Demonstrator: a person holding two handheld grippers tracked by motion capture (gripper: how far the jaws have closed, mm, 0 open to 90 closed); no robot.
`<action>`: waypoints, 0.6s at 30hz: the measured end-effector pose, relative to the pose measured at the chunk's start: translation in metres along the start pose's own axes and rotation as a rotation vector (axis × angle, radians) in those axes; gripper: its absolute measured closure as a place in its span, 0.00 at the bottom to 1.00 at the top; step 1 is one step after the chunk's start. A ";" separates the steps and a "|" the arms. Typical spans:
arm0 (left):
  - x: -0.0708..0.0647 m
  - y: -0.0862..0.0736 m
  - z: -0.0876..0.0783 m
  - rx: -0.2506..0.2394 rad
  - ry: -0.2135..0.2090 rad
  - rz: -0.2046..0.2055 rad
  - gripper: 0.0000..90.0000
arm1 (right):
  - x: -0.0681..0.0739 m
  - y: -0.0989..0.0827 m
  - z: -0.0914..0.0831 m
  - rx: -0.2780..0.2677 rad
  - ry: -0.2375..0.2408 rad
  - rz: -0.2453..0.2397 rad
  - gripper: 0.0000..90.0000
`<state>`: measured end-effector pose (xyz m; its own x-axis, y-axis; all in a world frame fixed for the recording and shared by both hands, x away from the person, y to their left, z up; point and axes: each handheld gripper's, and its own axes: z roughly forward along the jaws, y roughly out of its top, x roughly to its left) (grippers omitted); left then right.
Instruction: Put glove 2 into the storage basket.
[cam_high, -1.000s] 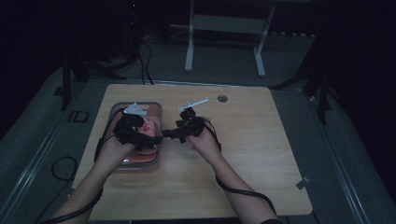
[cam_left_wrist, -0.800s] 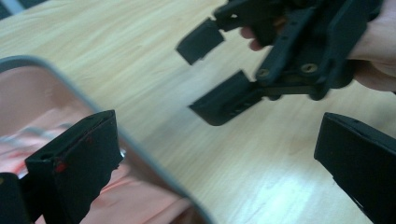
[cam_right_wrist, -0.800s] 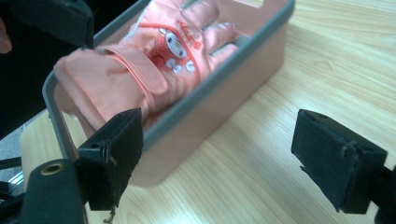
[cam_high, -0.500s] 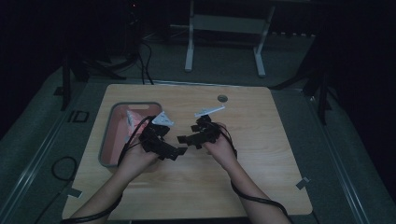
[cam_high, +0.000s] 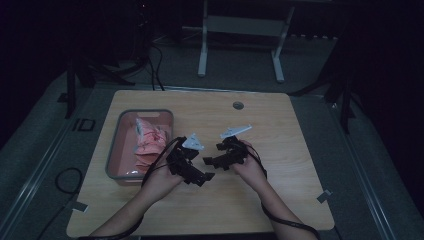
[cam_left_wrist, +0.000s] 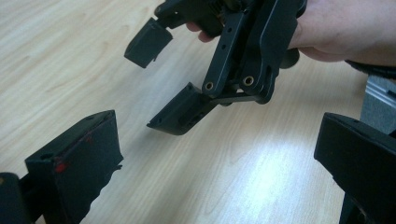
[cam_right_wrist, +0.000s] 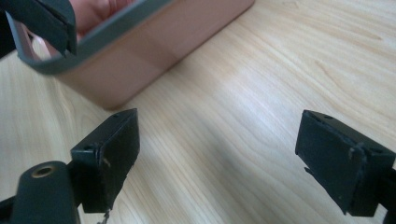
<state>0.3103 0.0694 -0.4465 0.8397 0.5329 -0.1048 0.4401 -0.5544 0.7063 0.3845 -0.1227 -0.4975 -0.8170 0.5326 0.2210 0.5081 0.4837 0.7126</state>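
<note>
At the centre of the high view, the left tongs (cam_high: 204, 177) and right tongs (cam_high: 209, 161) are gaping wide, empty, facing each other above the surface (cam_high: 280, 190). The tray (cam_high: 116, 150) is sitting at centre-left, holding pink packets (cam_high: 147, 142).

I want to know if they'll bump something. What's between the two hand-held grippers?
Nothing: bare wooden table between the left hand-held gripper and right hand-held gripper, in the high view.

Bin (cam_high: 114, 150) on table (cam_high: 300, 150) left side, packets (cam_high: 147, 142) inside; both hand-held grippers right of bin, mid-table.
</note>
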 end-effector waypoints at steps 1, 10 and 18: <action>-0.001 -0.001 0.002 -0.001 -0.008 0.002 0.01 | -0.001 -0.002 0.000 0.004 -0.002 -0.002 0.15; -0.014 -0.010 0.026 0.021 -0.058 0.037 0.01 | -0.006 -0.029 -0.003 -0.006 0.002 -0.052 0.15; -0.020 -0.022 0.045 0.046 -0.077 0.082 0.01 | -0.011 -0.051 -0.005 -0.006 -0.013 -0.087 0.14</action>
<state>0.2981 0.0418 -0.4914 0.8946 0.4348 -0.1027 0.3814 -0.6236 0.6824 0.3661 -0.1565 -0.5328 -0.8546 0.4973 0.1496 0.4334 0.5244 0.7329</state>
